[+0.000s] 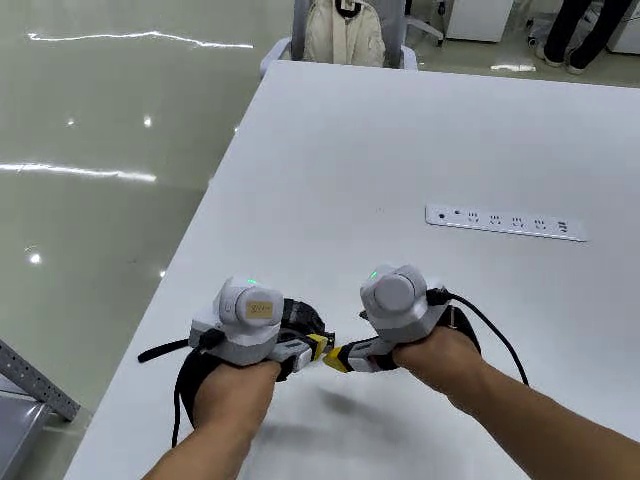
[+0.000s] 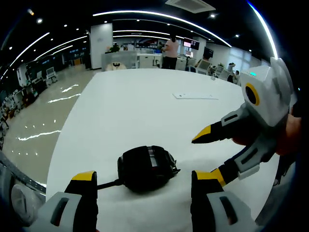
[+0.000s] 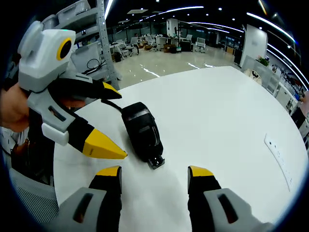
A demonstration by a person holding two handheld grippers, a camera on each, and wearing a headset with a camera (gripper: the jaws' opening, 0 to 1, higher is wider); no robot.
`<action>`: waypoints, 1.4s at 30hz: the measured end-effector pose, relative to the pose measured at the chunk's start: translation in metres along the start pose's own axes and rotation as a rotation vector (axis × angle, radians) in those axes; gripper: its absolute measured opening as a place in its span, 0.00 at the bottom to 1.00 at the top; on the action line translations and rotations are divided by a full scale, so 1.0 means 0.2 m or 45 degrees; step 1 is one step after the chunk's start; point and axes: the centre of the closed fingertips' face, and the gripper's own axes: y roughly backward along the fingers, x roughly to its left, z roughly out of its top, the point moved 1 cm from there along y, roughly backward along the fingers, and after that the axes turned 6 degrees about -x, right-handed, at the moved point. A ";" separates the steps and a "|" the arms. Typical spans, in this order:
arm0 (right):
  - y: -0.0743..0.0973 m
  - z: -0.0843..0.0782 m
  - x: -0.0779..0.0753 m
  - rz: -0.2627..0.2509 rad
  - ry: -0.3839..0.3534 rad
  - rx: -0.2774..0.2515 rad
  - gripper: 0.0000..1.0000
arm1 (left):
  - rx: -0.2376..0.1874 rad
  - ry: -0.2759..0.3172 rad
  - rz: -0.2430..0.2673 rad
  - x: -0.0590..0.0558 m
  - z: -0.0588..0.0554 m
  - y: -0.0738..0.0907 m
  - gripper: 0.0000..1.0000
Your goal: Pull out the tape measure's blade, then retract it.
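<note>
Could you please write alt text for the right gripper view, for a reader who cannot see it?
A black tape measure lies on a white table, its blade tip toward the camera and not pulled out. The right claw is open just short of it; the left claw, also open, sits at the left beside the case.

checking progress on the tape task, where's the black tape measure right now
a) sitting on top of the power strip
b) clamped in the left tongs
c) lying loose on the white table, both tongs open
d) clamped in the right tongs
c: the tape measure rests on the table, and both the left tongs and the right tongs stand open, apart from it.
</note>
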 end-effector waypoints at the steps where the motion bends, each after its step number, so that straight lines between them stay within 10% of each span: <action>1: 0.01 0.00 0.00 -0.005 -0.007 0.000 0.57 | 0.000 0.000 0.002 0.00 0.00 0.00 0.77; 42: 0.30 0.04 0.12 -0.176 -0.239 -0.131 0.62 | -0.032 -0.040 -0.032 0.03 -0.02 0.20 0.82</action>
